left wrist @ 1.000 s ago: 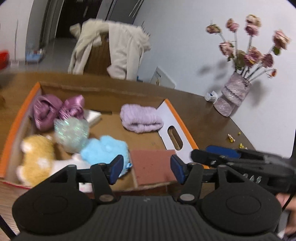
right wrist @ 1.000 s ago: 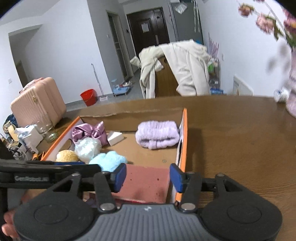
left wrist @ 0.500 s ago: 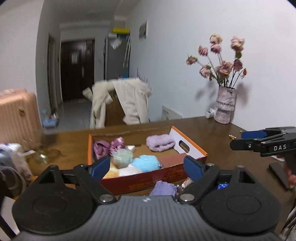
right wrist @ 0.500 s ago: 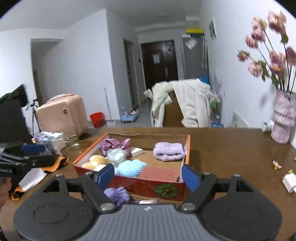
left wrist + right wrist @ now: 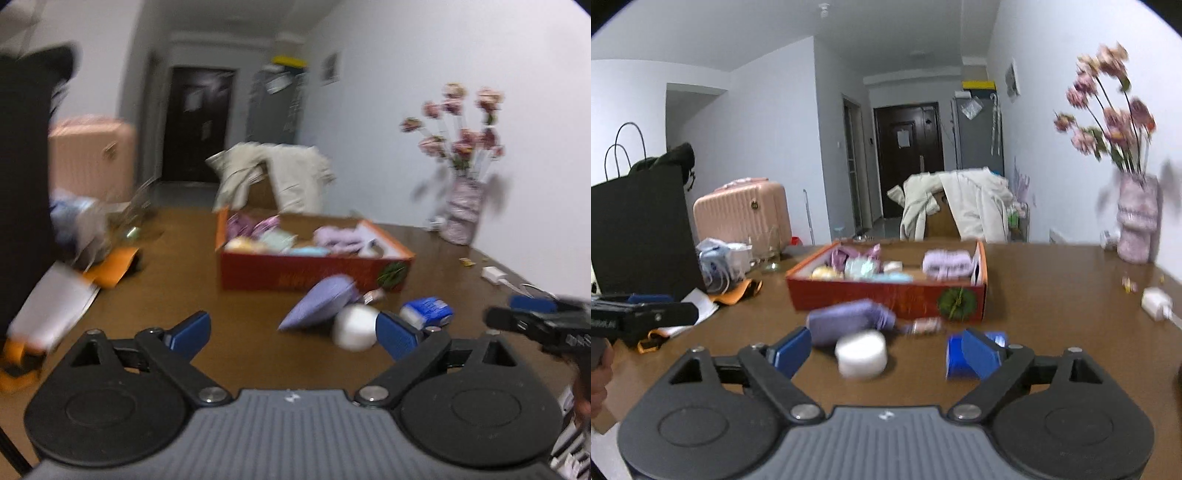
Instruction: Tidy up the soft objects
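Orange-rimmed and red-sided, the shallow cardboard box [image 5: 886, 297] sits in the middle of the brown wooden table [image 5: 1052, 314] because it is the collecting place: a folded lilac fleecy cloth [image 5: 947, 263], a pale blue fluffy piece [image 5: 892, 277] and a yellow plush shape [image 5: 827, 273] already lie inside it. Three things are left out on the table in front of it: a soft purple pouch [image 5: 849, 321] lying on its side, a white round puff-like pad [image 5: 862, 354] just beside it, and a small blue packet [image 5: 426, 312]. I hold my left gripper [image 5: 291, 334] and my right gripper [image 5: 886, 352] low and angled toward them, both with nothing in them and their jaws opening, which I judge readies them for the next pickup. The pad lies nearest my right gripper, so it looks the easiest catch.
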### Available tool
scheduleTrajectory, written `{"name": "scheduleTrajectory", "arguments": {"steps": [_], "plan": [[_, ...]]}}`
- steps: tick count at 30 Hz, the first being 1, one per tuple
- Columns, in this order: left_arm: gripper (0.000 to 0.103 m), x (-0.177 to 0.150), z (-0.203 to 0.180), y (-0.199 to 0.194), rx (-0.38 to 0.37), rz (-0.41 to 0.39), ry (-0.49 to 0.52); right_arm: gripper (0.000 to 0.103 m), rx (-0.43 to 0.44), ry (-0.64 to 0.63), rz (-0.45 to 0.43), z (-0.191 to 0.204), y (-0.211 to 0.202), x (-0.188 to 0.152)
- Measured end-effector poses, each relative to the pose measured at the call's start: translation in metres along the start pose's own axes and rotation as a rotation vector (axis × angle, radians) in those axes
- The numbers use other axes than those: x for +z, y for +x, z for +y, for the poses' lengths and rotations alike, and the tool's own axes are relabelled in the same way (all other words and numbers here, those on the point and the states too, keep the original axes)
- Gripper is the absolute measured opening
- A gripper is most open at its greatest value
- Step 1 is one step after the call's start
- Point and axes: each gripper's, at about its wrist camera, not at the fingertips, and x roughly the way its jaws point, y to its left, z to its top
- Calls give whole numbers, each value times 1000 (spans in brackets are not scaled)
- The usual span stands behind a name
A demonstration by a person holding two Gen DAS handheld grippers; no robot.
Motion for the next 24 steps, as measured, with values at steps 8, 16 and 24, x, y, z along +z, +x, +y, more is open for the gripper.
{"name": "scheduleTrajectory", "arguments": {"steps": [8, 16, 24], "plan": [[98, -13, 23, 3, 82, 41, -49, 88, 11, 69, 64, 6, 6, -31], [98, -8, 26, 34, 59, 65, -54, 88, 66, 87, 81, 9, 41, -12], [98, 7, 43, 68, 89, 73, -92, 86, 180, 114, 103, 34, 133, 22]]}}
